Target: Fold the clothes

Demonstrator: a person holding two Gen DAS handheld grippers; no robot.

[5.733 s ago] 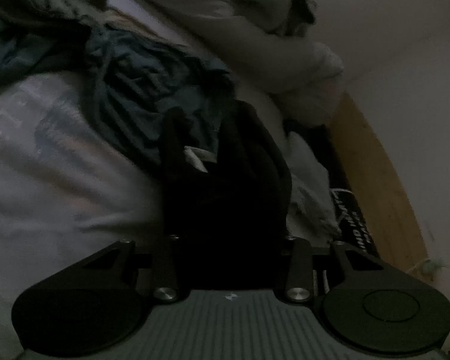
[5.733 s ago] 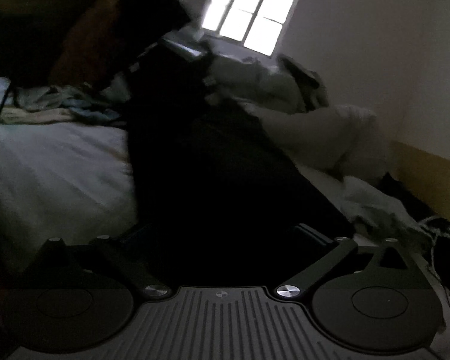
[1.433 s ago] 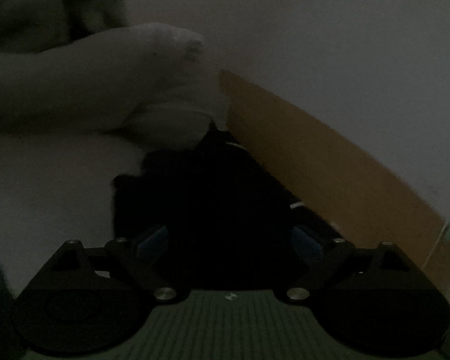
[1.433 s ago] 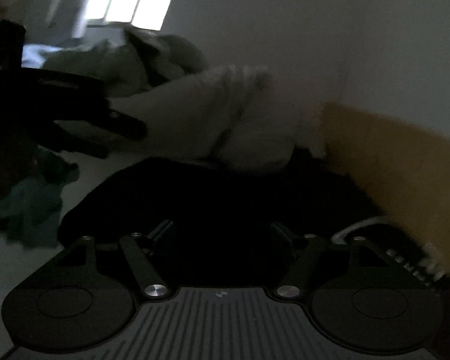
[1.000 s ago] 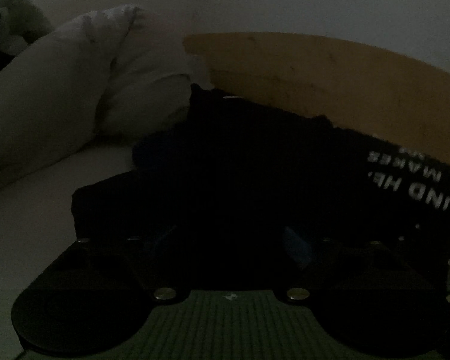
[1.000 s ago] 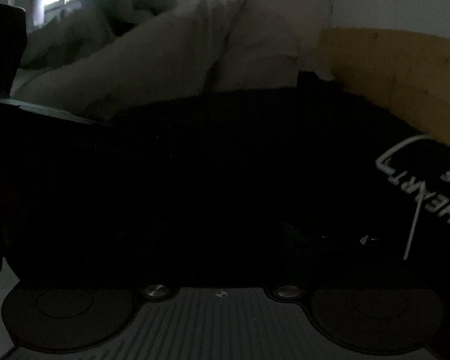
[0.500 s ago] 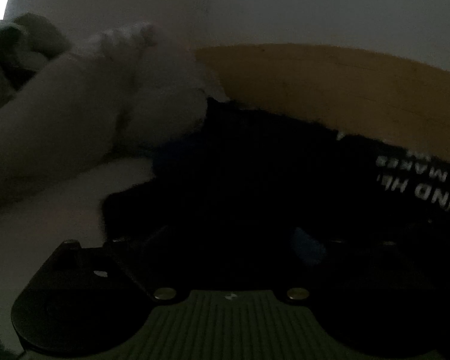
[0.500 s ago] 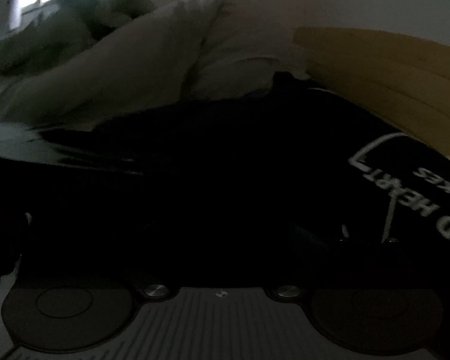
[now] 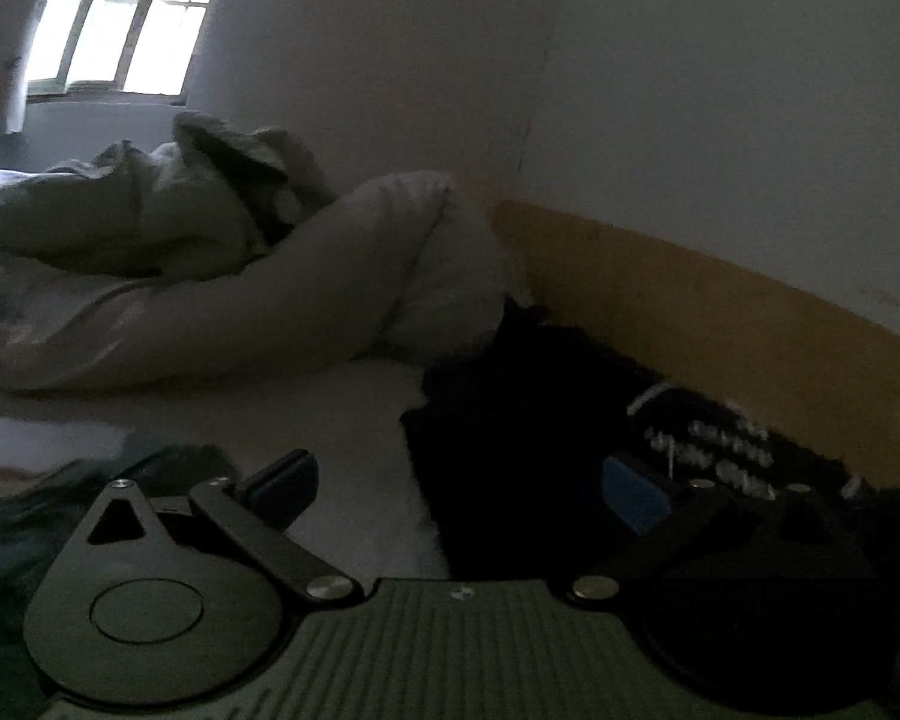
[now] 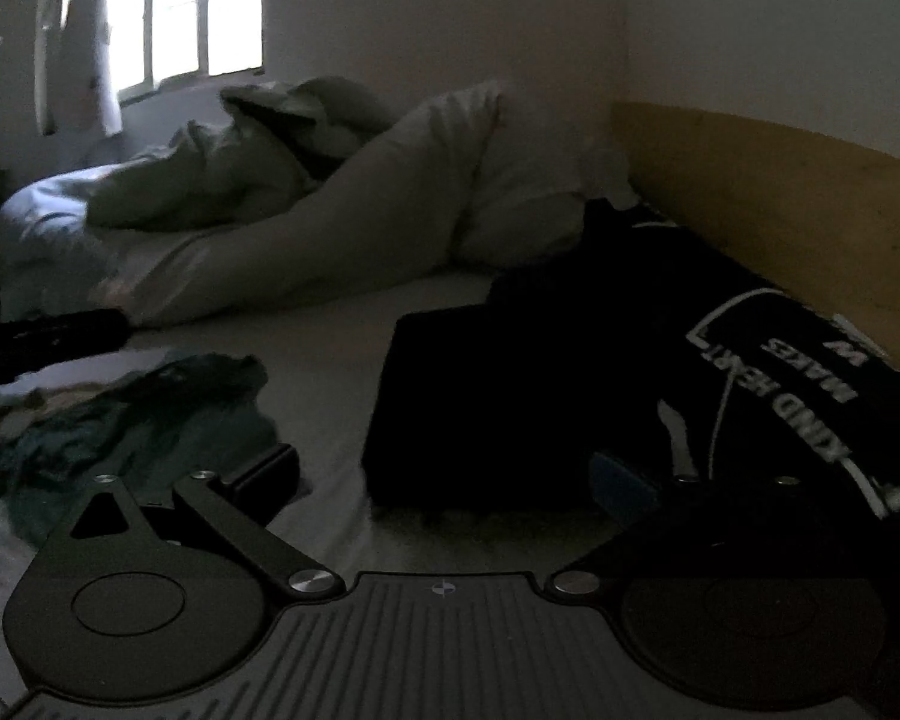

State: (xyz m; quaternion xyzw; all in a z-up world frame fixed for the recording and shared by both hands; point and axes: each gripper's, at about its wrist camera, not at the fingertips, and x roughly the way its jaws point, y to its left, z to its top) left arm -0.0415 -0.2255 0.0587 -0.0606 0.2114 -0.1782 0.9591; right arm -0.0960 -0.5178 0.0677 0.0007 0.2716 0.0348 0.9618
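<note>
Up close, the left gripper [image 9: 459, 492] and right gripper [image 10: 444, 474] both stand wide apart, their jaws having just been opening, with nothing clamped. Just beyond lies a folded black garment [image 10: 510, 396] on the white bed sheet [image 10: 330, 348], against a wooden bed frame [image 10: 780, 204]. Farther back, pillows [image 10: 360, 222] and a window [image 10: 174, 12].

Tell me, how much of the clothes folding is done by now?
One piece looks done: a folded black garment lies flat on the bed, beside a black shirt with white lettering. Nothing is in hand: the left tool and right tool are both open and empty, jaws just widened. Left: a crumpled teal garment waits unfolded.
</note>
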